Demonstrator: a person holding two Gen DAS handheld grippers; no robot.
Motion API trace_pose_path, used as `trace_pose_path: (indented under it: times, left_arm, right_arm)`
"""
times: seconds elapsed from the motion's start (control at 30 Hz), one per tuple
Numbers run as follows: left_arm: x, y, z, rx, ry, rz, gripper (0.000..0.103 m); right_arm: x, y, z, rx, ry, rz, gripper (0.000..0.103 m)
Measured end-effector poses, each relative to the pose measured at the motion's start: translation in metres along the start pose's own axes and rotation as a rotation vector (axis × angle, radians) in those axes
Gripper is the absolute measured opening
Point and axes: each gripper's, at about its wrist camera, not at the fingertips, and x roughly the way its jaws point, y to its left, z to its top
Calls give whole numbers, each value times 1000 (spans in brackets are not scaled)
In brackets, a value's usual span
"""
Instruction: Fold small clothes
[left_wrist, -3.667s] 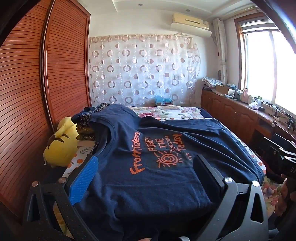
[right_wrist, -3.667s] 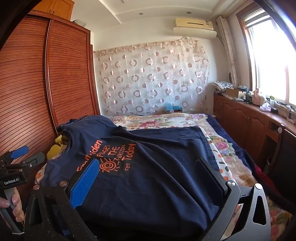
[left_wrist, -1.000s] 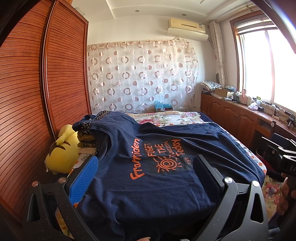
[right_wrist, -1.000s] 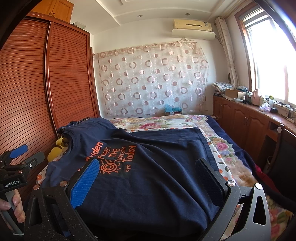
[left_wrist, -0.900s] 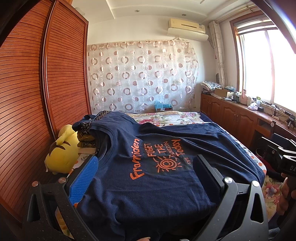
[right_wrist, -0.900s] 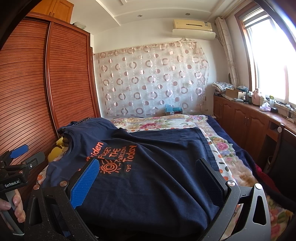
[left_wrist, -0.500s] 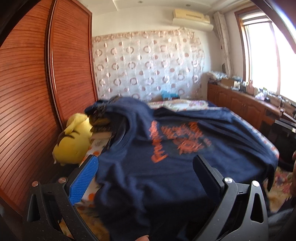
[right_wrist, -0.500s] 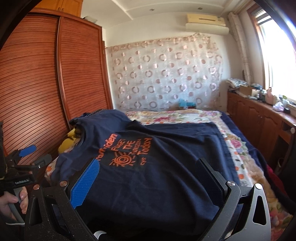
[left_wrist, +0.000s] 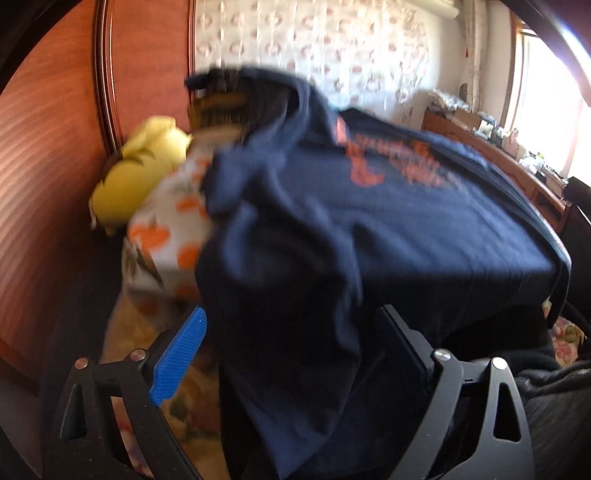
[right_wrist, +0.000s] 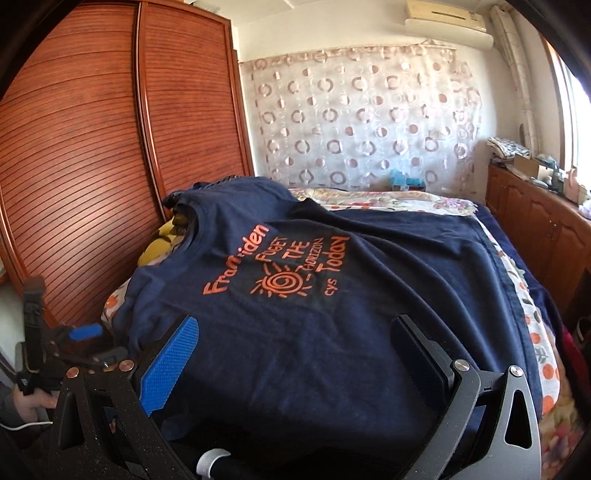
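A navy T-shirt with orange print lies spread face up on the bed, collar to the far left. In the blurred left wrist view the same shirt hangs over the bed's near edge, a sleeve drooping between my fingers. My left gripper is open around that hanging cloth, not closed on it; it also shows in the right wrist view at the shirt's left edge. My right gripper is open over the shirt's near hem.
A yellow plush toy lies at the bed's left by the wooden wardrobe doors. A floral sheet covers the bed. Wooden cabinets with clutter run along the right wall under the window.
My left gripper has swung left and down toward the shirt's left sleeve, blurring its view. My right gripper has shifted slightly left and stays open.
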Motion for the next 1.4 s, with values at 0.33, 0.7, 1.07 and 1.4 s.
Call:
trace_pose_path:
  times: [0.33,0.7,1.07,1.4]
  left_arm:
    - [28,9,-37,-60,169,-56,84]
    - [39,15,-62,-170,257,-128,57]
    - [-37,9,-6,-49,70,-224,7]
    - [-70,-19,87,97,-91,-283,7]
  right_arm:
    - [8,7,2,-27,7,1,103]
    - [7,12,2,-45,-4,1,103]
    - [12,20,5,-79,1,36,103]
    - [26,11,13,-76,47,112,100]
